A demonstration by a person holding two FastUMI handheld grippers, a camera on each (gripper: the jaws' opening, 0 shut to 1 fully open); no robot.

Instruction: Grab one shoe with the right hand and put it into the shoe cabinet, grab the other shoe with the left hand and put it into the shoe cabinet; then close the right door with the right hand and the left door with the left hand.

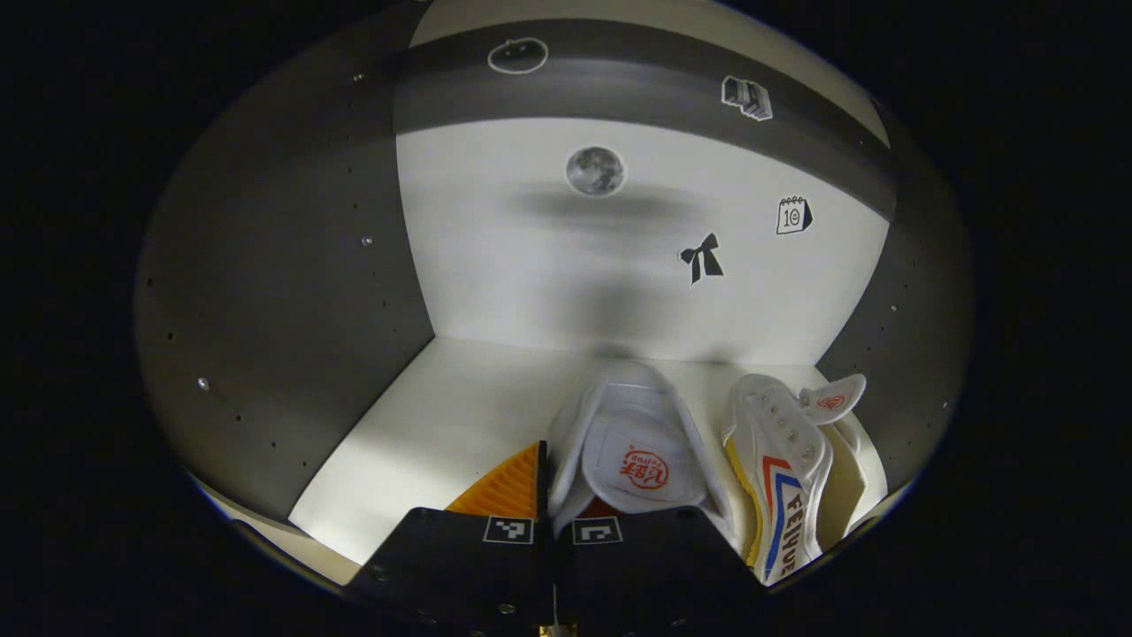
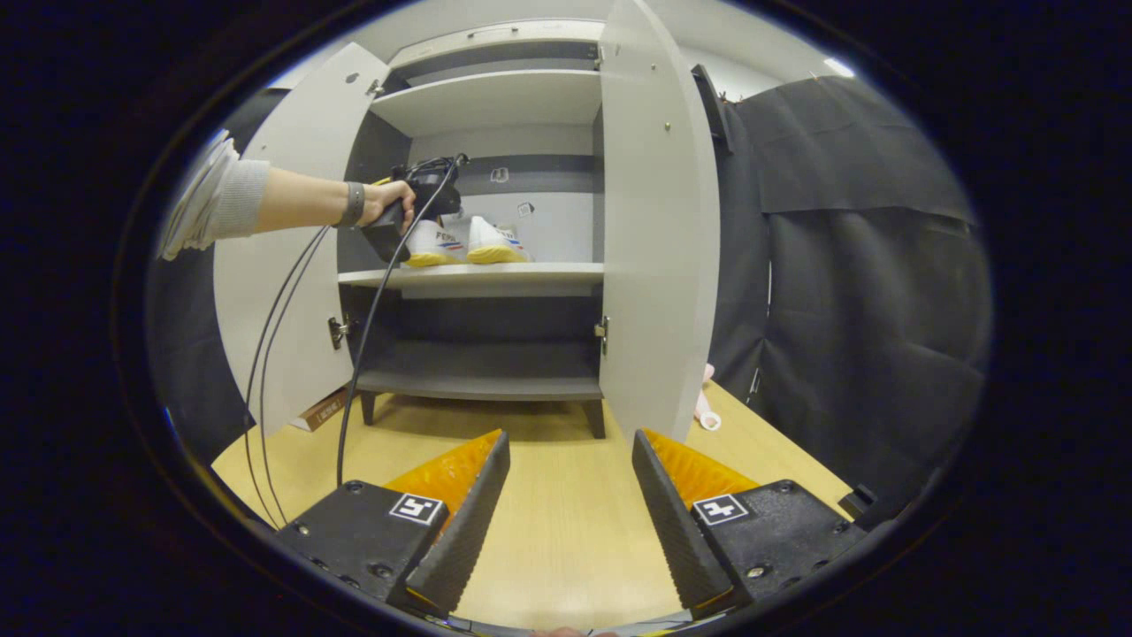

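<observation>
In the left gripper view, my left gripper [image 1: 553, 495] is inside the shoe cabinet, shut on the heel rim of a white shoe [image 1: 632, 451] that rests on the white shelf [image 1: 433, 416]. A second white shoe [image 1: 787, 478] with red and blue stripes lies just to its right, tipped on its side. In the right gripper view, my right gripper [image 2: 570, 495] hangs open and holds nothing above the wooden table, facing the cabinet. There a hand holds the left gripper [image 2: 407, 212] at the two shoes [image 2: 482, 243] on the middle shelf. The left door [image 2: 283, 292] and the right door [image 2: 659, 248] both stand open.
Cables [image 2: 354, 354] hang from the left gripper down to the table [image 2: 557, 531]. A small cardboard box [image 2: 318, 409] lies by the cabinet's left foot and a pale object [image 2: 707, 411] behind the right door. Black cloth [image 2: 849, 265] closes off the right side.
</observation>
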